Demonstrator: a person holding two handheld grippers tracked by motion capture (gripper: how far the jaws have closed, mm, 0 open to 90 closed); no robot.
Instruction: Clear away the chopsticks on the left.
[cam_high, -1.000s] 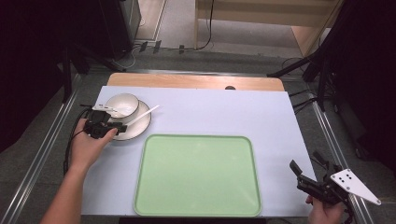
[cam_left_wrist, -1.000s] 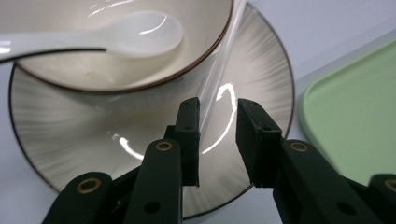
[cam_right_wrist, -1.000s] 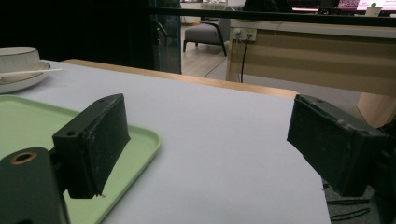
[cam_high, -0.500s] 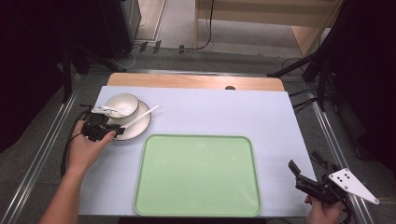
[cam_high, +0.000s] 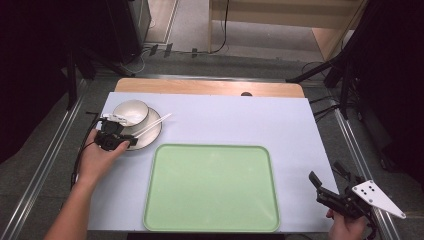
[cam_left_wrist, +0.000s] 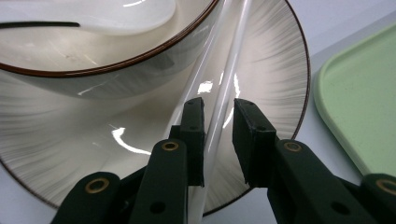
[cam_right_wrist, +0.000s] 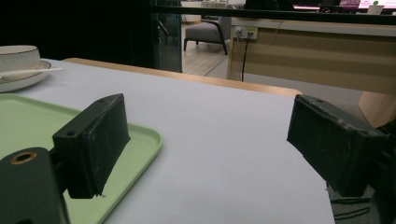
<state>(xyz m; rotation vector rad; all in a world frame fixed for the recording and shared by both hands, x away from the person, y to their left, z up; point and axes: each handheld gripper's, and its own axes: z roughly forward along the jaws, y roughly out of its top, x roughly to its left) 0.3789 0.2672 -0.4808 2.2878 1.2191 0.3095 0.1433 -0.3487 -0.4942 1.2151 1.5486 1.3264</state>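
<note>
A pale bowl (cam_high: 131, 111) with a brown rim stands on a white plate (cam_high: 152, 136) at the table's left. A white spoon (cam_left_wrist: 116, 14) lies in the bowl. Two white chopsticks (cam_high: 156, 122) rest across the plate beside the bowl. My left gripper (cam_high: 131, 142) reaches over the plate's near rim. In the left gripper view its jaws have just been closing, and my left gripper (cam_left_wrist: 218, 112) straddles one chopstick (cam_left_wrist: 229, 70) with a sliver of gap still showing. The second chopstick runs just outside the left jaw. My right gripper (cam_high: 326, 172) hovers open and holds nothing at the near right corner.
A light green tray (cam_high: 210, 187) lies in the middle near the front edge, close to the plate's right side. The lilac mat (cam_high: 240, 120) covers the table, with a wooden strip at the back. Metal rails run down both sides.
The left gripper has edged slightly toward the plate's middle. The right gripper has kept still.
</note>
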